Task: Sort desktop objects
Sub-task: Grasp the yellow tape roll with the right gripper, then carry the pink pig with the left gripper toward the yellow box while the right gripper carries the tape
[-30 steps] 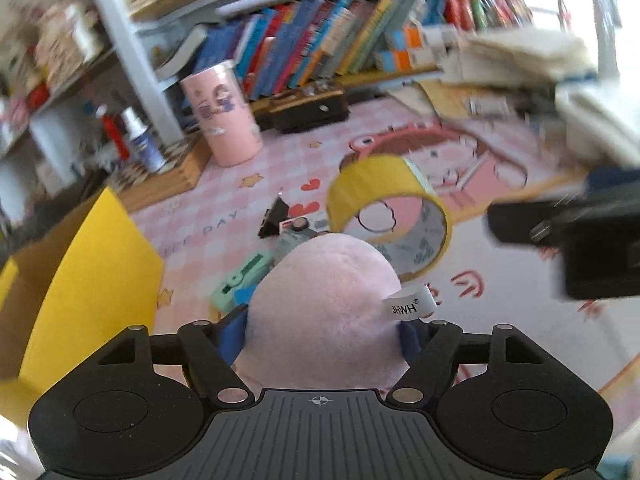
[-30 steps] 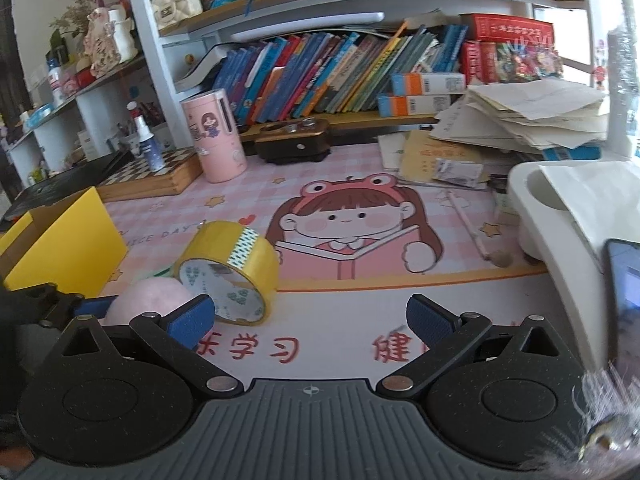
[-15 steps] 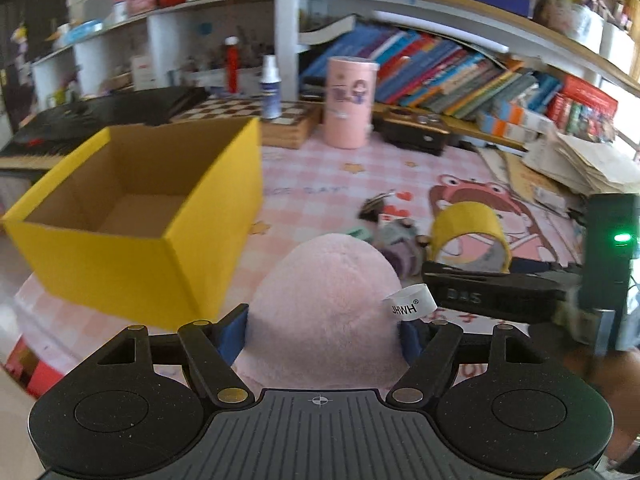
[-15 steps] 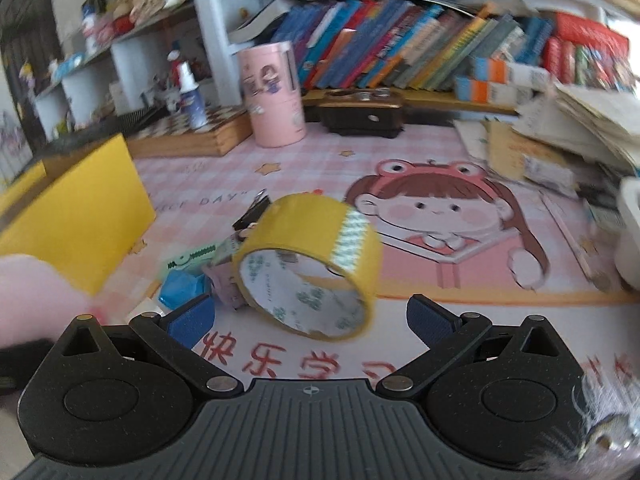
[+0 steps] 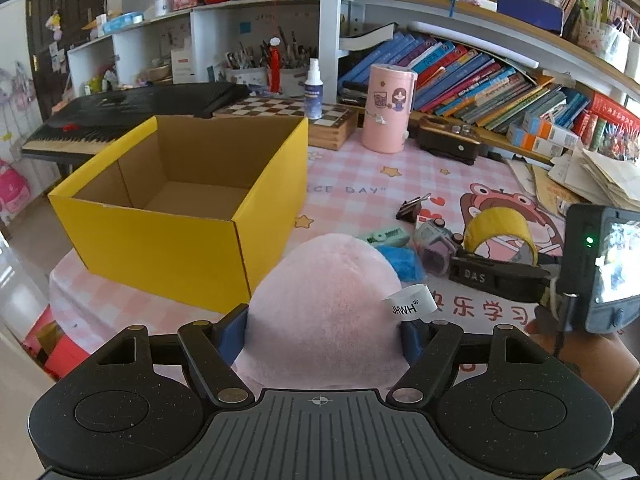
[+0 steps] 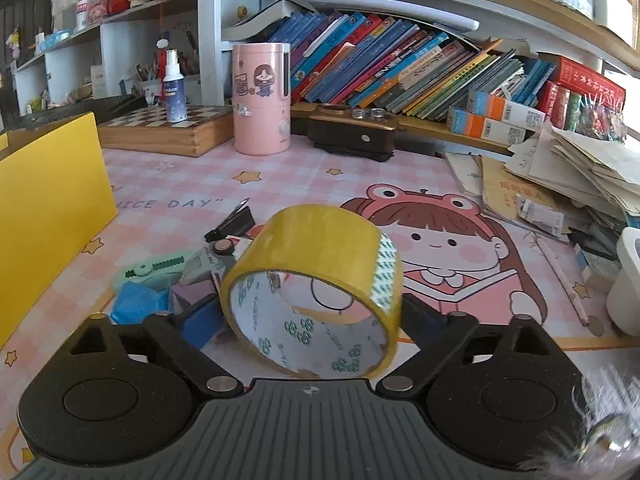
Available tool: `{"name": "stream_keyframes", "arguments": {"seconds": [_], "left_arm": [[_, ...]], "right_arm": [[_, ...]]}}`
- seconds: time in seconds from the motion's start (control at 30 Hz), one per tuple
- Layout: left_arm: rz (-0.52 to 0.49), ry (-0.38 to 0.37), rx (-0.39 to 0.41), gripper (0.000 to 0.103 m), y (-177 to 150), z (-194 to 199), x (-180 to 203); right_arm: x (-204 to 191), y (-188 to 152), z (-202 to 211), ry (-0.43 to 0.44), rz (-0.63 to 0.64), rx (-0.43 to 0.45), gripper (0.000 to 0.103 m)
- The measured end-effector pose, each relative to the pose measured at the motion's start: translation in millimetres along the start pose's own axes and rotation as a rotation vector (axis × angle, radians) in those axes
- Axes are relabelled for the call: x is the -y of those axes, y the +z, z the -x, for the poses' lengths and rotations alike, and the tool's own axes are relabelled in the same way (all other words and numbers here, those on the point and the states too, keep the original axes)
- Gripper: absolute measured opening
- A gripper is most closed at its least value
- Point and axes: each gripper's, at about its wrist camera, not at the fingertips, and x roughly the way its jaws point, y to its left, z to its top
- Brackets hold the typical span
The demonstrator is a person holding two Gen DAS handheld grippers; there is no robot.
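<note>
My left gripper (image 5: 324, 330) is shut on a pink plush toy (image 5: 324, 304) with a white tag, held above the desk's near edge, right of an open yellow cardboard box (image 5: 180, 208). My right gripper (image 6: 310, 314) has its blue fingers (image 6: 202, 320) on either side of a yellow tape roll (image 6: 316, 276) that stands on the desk mat; whether they touch it is unclear. The roll (image 5: 500, 232) and the right gripper (image 5: 496, 276) also show in the left wrist view.
Near the tape lie a green correction-tape dispenser (image 6: 154, 272), a blue crumpled piece (image 6: 140, 304), a black binder clip (image 6: 232, 224) and a small purple gadget (image 5: 436, 248). A pink canister (image 6: 262, 98), a chessboard box (image 6: 168, 128), books and paper stacks (image 6: 580, 172) line the back.
My left gripper has lifted and pulled back with the plush toy, bringing the yellow box fully into view. My right gripper has moved up to the tape roll, which now sits between its fingers.
</note>
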Motion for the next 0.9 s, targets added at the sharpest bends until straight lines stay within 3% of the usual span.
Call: {"name": "stream_keyframes", "arguments": {"seconds": [0.63,0.9], "left_arm": [[0.006,-0.148,0.078,0.075,-8,22,-16],[0.009,-0.257,0.087,0.075,-16,34,-45]], "right_arm": [[21,0,84,0.056,-0.108,-0.017,0.087],[0,-8,142,0.046,-0.145,-0.004,0.087]]}}
